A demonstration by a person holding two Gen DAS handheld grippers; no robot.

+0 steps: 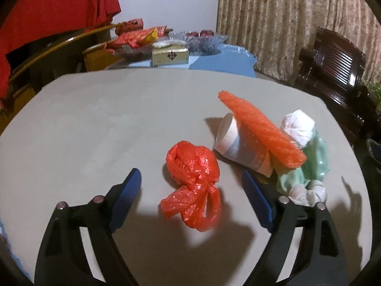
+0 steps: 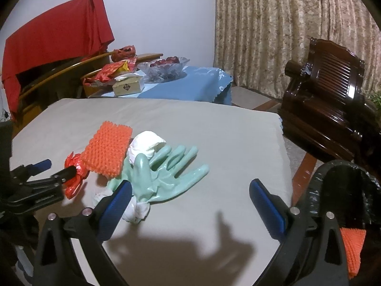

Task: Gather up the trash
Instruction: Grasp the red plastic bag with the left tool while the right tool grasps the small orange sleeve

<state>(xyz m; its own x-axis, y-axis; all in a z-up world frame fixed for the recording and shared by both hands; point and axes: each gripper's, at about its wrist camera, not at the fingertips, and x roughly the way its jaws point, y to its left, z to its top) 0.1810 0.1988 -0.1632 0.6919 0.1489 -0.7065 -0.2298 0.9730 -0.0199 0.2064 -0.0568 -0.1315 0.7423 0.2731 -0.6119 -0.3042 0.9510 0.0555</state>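
Note:
A crumpled red plastic bag (image 1: 193, 181) lies on the grey table (image 1: 107, 119) between the fingers of my left gripper (image 1: 190, 176), which is open with its pads off the bag. To the right are a tipped paper cup (image 1: 238, 145), an orange foam net (image 1: 259, 128), a white tissue wad (image 1: 297, 126) and a green rubber glove (image 1: 307, 164). My right gripper (image 2: 190, 184) is open just in front of the glove (image 2: 166, 178); its left finger overlaps the cuff. The net (image 2: 107, 150), tissue (image 2: 145, 145), red bag (image 2: 73, 164) and left gripper (image 2: 60, 166) show here too.
A bin lined with a black bag (image 2: 345, 186) stands off the table's right edge, an orange net piece (image 2: 352, 250) by it. A dark wooden chair (image 2: 328, 109) is beyond. A blue-clothed table (image 2: 190, 83) behind holds a tissue box (image 1: 170, 54), a glass fruit bowl and snack packets.

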